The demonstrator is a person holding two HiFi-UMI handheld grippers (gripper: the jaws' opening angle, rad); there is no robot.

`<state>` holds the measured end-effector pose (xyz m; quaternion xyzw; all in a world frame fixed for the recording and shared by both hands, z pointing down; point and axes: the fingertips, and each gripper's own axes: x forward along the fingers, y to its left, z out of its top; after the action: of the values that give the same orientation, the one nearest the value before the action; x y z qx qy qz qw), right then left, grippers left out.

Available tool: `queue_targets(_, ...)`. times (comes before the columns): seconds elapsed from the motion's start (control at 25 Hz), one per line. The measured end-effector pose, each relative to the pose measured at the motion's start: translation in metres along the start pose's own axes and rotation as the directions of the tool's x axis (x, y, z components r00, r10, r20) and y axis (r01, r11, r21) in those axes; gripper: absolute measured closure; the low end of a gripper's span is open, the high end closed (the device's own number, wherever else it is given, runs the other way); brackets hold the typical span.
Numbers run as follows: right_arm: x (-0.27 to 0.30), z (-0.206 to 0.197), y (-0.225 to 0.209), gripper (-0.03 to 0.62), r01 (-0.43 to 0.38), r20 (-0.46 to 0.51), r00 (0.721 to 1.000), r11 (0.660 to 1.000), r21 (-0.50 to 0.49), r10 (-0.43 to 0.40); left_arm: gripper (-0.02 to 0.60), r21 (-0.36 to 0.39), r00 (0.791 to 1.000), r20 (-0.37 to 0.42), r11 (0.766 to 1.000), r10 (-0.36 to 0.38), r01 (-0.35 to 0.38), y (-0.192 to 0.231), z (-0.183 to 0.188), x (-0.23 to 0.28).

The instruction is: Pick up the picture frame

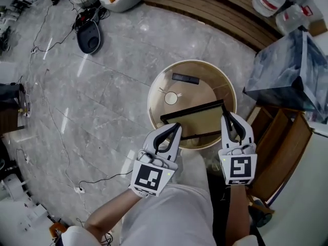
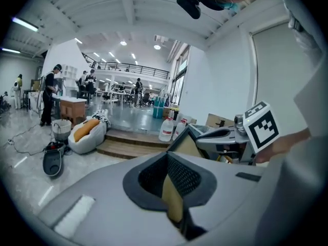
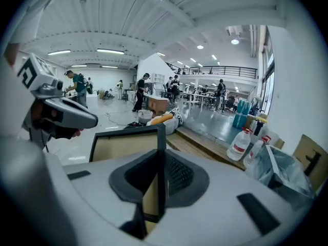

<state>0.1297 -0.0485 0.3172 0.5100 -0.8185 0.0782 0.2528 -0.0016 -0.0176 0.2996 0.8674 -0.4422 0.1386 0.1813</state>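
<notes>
In the head view, a black-edged picture frame (image 1: 197, 121) with a tan panel is held at mid-picture between two tongs, overlapping the lower part of a round beige table (image 1: 229, 88) seen from above. The left tongs (image 1: 173, 131) are clamped on the frame's lower left corner and the right tongs (image 1: 228, 121) on its right edge. A black bar-shaped object (image 1: 185, 78) and a pale disc (image 1: 171, 98) lie on the table's top, above and left of the frame. Grey marble floor (image 1: 102, 101) fills the left half of the picture, and a wooden step (image 1: 215, 9) crosses the top. In the left gripper view, the left tongs are seen pressed onto the frame's tan panel, which stands edge-on between the dark pads (image 2: 188, 178) at lower centre. The frame's far corner rises right of centre, where the right tongs meet it below their marker cube (image 2: 262, 126). Water bottles (image 2: 167, 129) stand on the wooden step in the middle distance, and people are seen far off at the left. In the right gripper view, the right tongs are shown pinching the frame's black edge, which runs upright through the centre between the meshed pads. The tan panel spreads to the left of that edge, toward the left tongs at the upper left.
</notes>
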Motion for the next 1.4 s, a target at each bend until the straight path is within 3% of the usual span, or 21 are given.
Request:
queue_targets(0.36, -0.056, 0.065, -0.013, 0.558, 0.132, 0.133, 0.98, 0.982, 0.133, -0.15, 0.578, 0.019, 0.997, 0.076, 0.999, 0.024, -0.026, -0.004, 0.056, -0.036)
queue_targets(0.64, -0.082, 0.091, -0.012, 0.558, 0.195, 0.183, 0.957, 0.965, 0.175, -0.227, 0.578, 0.011, 0.994, 0.109, 1.0, 0.02, -0.022, -0.013, 0.077, -0.052)
queue_targets(0.76, -0.09, 0.096, -0.01, 0.557, 0.208, 0.193, 0.95, 0.958, 0.195, -0.245, 0.578, -0.016, 0.994, 0.104, 0.999, 0.041, -0.04, -0.01, 0.077, -0.057)
queue_targets(1.4, -0.112, 0.084, -0.001, 0.557, 0.236, 0.179, 0.942, 0.938, 0.254, -0.285, 0.578, -0.001, 0.994, 0.105, 1.0, 0.027, -0.027, -0.016, 0.074, -0.068)
